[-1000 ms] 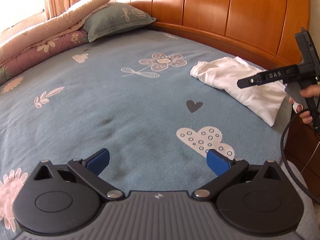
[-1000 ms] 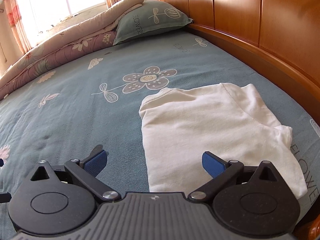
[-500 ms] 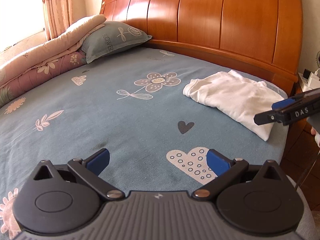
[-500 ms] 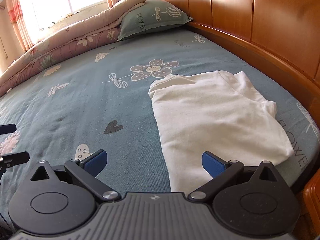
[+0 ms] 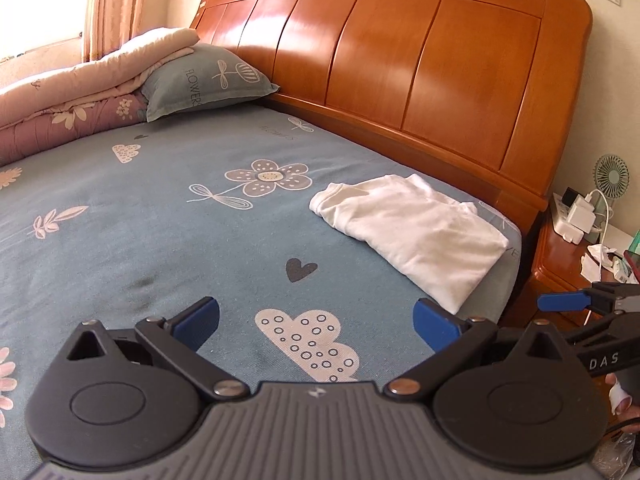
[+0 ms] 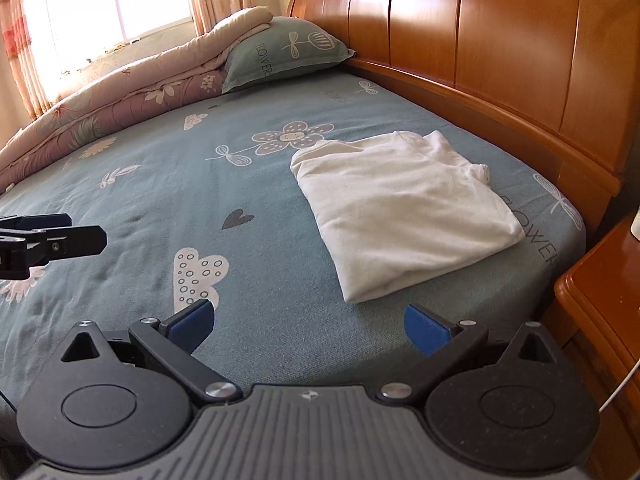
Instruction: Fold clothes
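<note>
big blue flowered bed (image 6: 248,288), white garment (image 6: 400,208) lying folded in a neat block near the headboard corner, left claw (image 5: 316,322) and right claw (image 6: 308,324) both spread wide, holding nothing, so folding looks finished, next just pulling clear.

The bed (image 6: 280,280) wears a blue-grey sheet printed with flowers, clouds and hearts. A folded white T-shirt (image 6: 400,208) lies flat near the headboard-side corner; a pillow (image 6: 280,56) and rolled quilt (image 6: 120,96) rest along the far edge.
</note>
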Available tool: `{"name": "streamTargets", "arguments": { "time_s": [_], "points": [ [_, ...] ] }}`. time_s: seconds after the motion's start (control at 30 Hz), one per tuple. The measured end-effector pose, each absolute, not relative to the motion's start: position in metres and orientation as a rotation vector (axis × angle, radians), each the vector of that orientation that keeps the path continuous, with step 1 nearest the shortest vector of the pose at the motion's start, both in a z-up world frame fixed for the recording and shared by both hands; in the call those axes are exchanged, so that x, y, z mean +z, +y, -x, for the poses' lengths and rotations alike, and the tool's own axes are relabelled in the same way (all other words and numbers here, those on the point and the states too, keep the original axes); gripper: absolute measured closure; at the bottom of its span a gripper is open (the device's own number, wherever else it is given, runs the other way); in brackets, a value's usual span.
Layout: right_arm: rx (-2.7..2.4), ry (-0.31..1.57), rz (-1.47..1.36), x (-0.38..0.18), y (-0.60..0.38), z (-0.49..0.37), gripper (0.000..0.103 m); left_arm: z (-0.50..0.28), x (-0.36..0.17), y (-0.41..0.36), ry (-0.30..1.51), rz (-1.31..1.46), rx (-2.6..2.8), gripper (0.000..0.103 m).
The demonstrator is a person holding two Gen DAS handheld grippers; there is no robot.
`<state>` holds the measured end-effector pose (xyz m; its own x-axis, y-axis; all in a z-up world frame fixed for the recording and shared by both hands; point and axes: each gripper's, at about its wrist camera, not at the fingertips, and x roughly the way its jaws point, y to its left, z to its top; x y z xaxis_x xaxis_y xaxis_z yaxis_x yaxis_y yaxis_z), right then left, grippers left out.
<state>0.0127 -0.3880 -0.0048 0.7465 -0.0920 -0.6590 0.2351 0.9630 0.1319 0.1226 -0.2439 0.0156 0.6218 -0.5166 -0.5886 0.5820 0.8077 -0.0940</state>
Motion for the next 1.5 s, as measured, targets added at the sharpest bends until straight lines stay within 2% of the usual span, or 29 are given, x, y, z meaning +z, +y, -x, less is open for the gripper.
{"name": "streamTargets", "arguments": {
  "time_s": [0.5,1.5],
  "points": [
    [-0.237,0.698,-0.202,0.01,-0.361,0.015,0.0,-0.099,0.022,-0.243,0.678,-0.079,-0.664,0.001],
    [-0.234,0.674,-0.178,0.009,-0.356,0.014,0.0,-0.087,0.022,-0.244,0.682,-0.12,-0.614,0.001]
  ]
}}
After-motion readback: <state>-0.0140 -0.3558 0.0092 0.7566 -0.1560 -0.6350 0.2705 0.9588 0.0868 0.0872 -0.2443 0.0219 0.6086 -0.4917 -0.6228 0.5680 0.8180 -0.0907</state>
